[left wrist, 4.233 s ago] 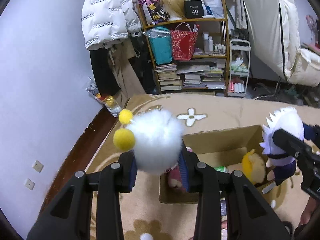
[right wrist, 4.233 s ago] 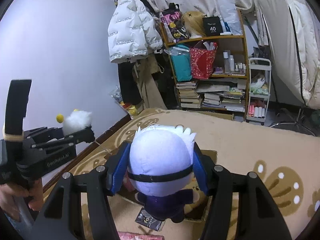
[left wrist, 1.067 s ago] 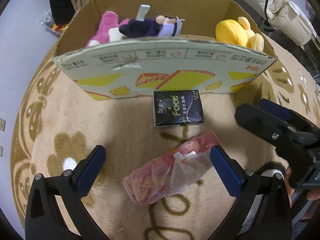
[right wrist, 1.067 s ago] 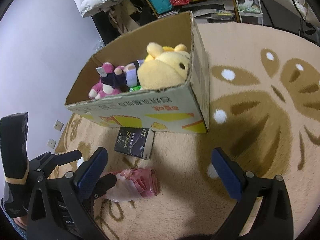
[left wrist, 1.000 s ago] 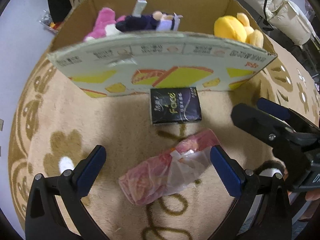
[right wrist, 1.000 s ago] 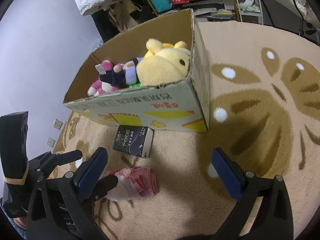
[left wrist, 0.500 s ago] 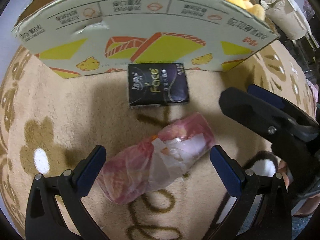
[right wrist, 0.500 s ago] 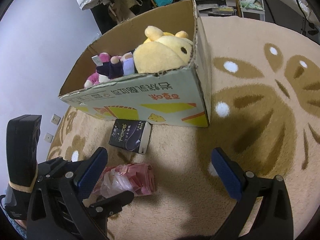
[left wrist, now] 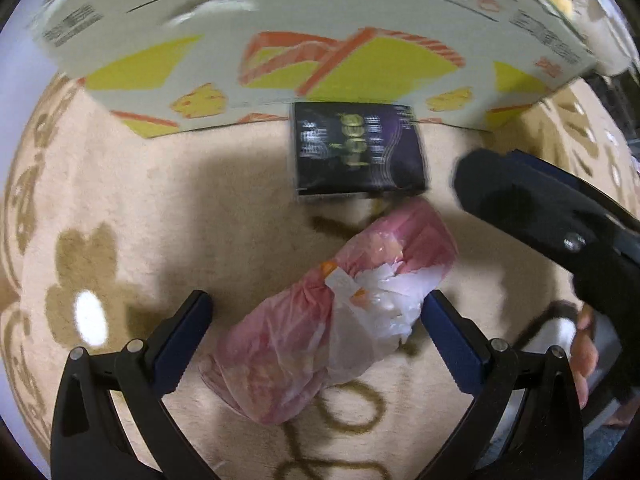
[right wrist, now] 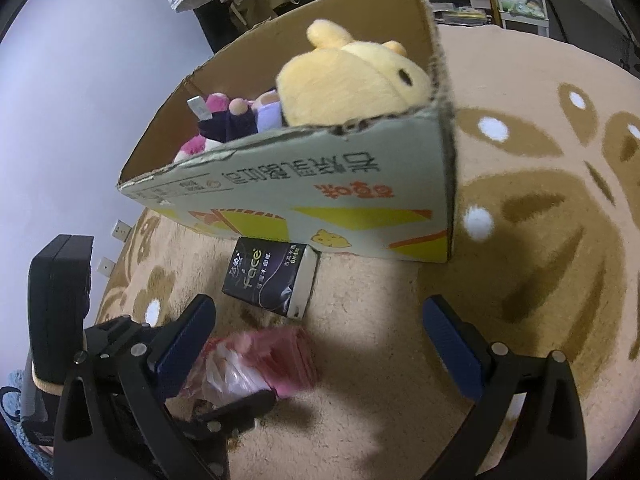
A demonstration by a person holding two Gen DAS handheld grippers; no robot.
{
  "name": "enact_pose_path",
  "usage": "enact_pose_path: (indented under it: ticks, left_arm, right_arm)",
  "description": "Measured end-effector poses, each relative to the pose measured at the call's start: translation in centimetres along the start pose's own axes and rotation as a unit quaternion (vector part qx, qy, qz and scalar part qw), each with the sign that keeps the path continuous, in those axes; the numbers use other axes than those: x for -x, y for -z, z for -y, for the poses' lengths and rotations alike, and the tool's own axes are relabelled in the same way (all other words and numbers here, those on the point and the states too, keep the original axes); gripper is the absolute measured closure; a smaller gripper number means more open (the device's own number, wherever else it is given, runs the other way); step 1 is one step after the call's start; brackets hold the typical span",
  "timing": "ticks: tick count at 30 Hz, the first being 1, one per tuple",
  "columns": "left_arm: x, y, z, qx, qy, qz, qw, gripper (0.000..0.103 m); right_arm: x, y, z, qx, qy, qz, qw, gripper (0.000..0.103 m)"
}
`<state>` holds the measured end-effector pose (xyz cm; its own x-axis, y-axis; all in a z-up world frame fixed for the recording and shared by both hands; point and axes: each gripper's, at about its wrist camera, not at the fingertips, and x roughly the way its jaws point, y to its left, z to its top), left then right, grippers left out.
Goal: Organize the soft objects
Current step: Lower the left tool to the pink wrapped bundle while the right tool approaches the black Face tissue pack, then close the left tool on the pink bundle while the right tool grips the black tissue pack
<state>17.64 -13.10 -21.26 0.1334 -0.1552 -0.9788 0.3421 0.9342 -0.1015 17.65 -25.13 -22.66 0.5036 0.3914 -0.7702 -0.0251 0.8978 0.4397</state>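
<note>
The left hand-held gripper [left wrist: 318, 340] is wide open and low over the carpet [left wrist: 200, 216]. Its two blue pads stand on either side of a pink bundle in thin plastic wrap [left wrist: 332, 312], which lies on the carpet between them. The pads do not press it; if the right pad touches the wrap I cannot tell. The bundle lies slanted, with its far end near a dark tissue pack [left wrist: 358, 152].

The tissue pack lies flat on the carpet, just in front of the printed front wall of the cardboard box [right wrist: 304, 196], and from the right wrist view it seems to touch this wall.

The right hand-held gripper [right wrist: 318, 340] is also wide open and holds nothing. It hangs above the carpet, to the right of the bundle, with only carpet between its fingers.

Inside the box, a yellow plush bear [right wrist: 352, 84] leans in the right corner. Beside it lies a doll in dark purple clothes [right wrist: 240, 120], and a pink plush [right wrist: 196, 146] is further to the left.
</note>
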Motion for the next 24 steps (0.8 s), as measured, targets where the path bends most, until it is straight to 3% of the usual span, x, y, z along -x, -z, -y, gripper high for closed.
enact_pose_path:
  ticks: [3,5,11,17,24]
  left_arm:
    - [-0.1,0.2,-0.7,0.015,-0.01,0.001,0.9998,0.002]
    - [0.1,0.3,-0.9,0.018,-0.015,0.002,0.9997,0.009]
    - [0.8,0.1,0.0,-0.011,-0.038,0.011,0.9992,0.024]
    - [1.2,0.1,-0.1,-0.015,-0.023,0.016,0.9995,0.039]
    - [3.1,1.3,-3.4,0.001,-0.01,0.009,0.9999,0.056]
  right_arm:
    - [-0.2,0.0,-0.2,0.002,-0.002,0.0,1.0,0.0]
    - [-0.3,0.0,-0.4,0.005,-0.002,0.002,1.0,0.0]
    - [-0.8,-0.1,-1.3,0.011,-0.007,0.005,1.0,0.0]
    - [-1.7,-0.2,-2.0,0.012,-0.011,-0.001,1.0,0.003]
    - [-2.6,-0.4,-3.1,0.011,-0.012,-0.008,1.0,0.004]
